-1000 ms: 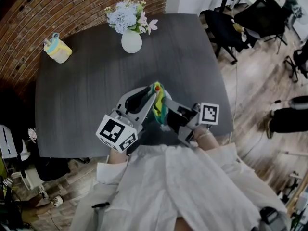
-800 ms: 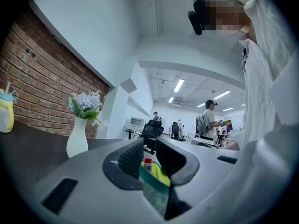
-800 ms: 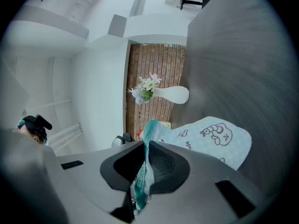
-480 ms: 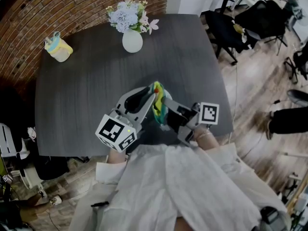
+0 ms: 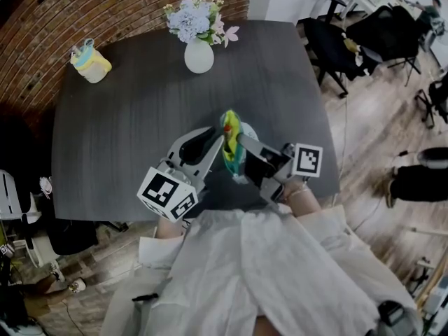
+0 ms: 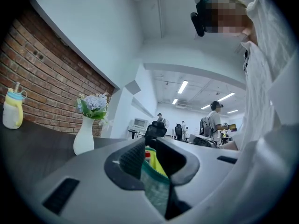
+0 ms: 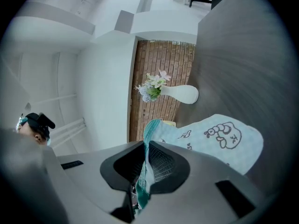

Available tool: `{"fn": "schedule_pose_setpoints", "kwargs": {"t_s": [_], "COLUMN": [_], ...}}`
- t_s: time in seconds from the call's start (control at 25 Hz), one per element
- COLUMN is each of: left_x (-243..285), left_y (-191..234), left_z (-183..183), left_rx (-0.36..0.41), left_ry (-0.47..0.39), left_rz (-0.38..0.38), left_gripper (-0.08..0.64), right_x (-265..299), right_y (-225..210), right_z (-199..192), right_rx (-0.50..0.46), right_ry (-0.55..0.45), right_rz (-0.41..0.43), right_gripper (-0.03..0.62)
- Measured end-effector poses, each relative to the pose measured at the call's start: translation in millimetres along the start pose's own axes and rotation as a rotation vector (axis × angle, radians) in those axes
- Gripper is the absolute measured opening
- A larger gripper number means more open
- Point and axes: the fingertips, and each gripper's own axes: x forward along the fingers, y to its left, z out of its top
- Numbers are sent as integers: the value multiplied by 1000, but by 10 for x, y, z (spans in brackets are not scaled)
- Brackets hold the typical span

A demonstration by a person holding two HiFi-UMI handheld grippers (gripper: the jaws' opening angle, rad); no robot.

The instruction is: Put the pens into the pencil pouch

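The soft fabric pencil pouch (image 5: 231,145) hangs above the dark matte table (image 5: 126,124), toward its 6 o'clock edge. It is pale blue with a cartoon caterpillar print and teal edging. The left gripper (image 6: 150,164) pinches the ribbed teal rim at the mouth, where yellow lining and a red tip (image 6: 147,155) show. The right gripper (image 7: 146,168) is clamped on the opposite teal edge. A rounded white vase (image 5: 199,57) stands at 12 o'clock.

The pale-blue, caterpillar-printed pencil pouch (image 7: 219,139) stands upright in the air, mouth open. A red-tipped pen (image 6: 147,156) shows inside.
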Motion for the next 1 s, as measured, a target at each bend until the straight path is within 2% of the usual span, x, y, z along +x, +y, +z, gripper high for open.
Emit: {"fn": "schedule_pose_setpoints", "kwargs": {"t_s": [0.2, 0.36, 0.52, 0.84, 1.0], "left_x": [-118, -222, -318, -513, -643], "left_y": [21, 39, 68, 144, 169], "left_z": [-56, -107, -150, -242, -352], "left_rx": [-22, -41, -56, -79, -109], "left_ry": [1, -1, -3, 5, 14], "left_rz": [31, 59, 83, 141, 176], "left_gripper": [69, 69, 69, 69, 69], "right_x": [15, 18, 64, 247, 360], "right_y": [-4, -154, -205, -280, -320], "right_z": [10, -88, -156, -337, -485], "right_rx": [17, 50, 71, 26, -54], "right_ry": [-10, 10, 17, 109, 176], "right_rz": [1, -41, -44, -93, -147], "right_gripper": [31, 31, 31, 31, 31]}}
